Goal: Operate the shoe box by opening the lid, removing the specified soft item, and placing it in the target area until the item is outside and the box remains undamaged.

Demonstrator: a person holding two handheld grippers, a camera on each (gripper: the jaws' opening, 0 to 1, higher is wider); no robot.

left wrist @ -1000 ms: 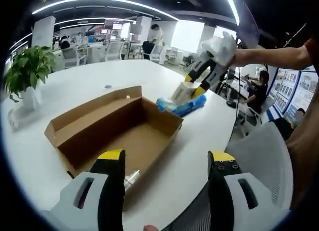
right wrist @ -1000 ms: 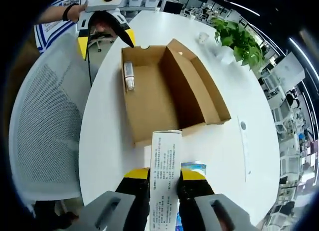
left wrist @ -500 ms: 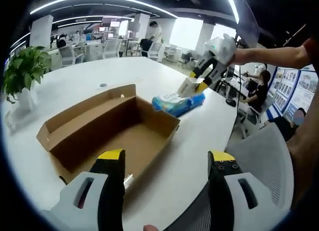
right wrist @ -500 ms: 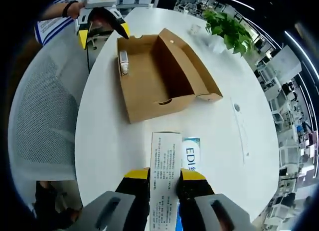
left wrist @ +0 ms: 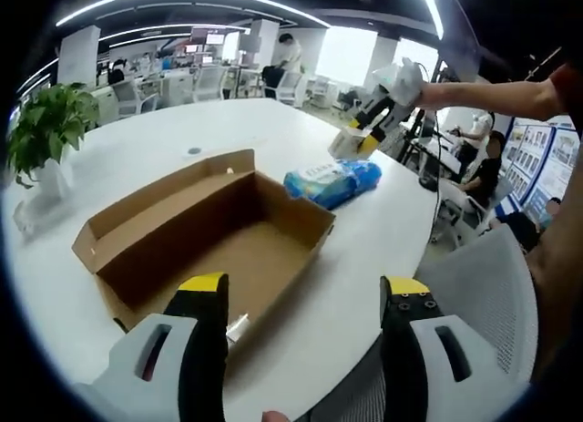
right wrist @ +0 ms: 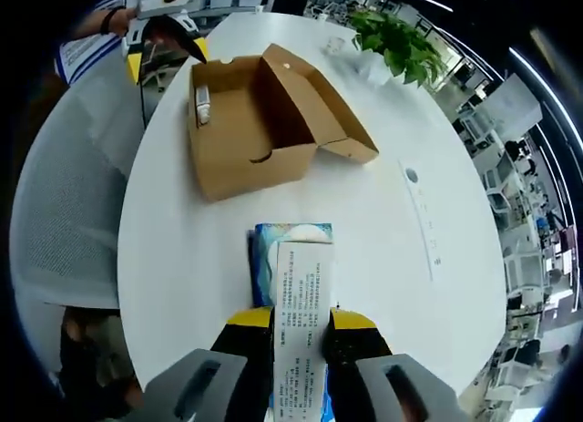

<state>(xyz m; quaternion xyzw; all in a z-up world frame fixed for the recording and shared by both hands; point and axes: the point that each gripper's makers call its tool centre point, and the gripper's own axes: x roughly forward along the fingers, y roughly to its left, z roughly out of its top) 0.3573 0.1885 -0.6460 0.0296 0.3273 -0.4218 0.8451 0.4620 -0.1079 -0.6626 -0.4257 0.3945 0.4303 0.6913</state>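
The right gripper [right wrist: 301, 335] is lifting away from the open shoe box [right wrist: 250, 121], its jaws still pinching a white carton [right wrist: 302, 303], and the blue soft pack [left wrist: 332, 180] is now lying on the white table [right wrist: 383, 249] just beside the box instead of under the claw at its edge. That suggests the soft item is already outside and the box looks unharmed. The left gripper [left wrist: 305, 303] is hovering near the box's front with its jaws spread, holding nothing.
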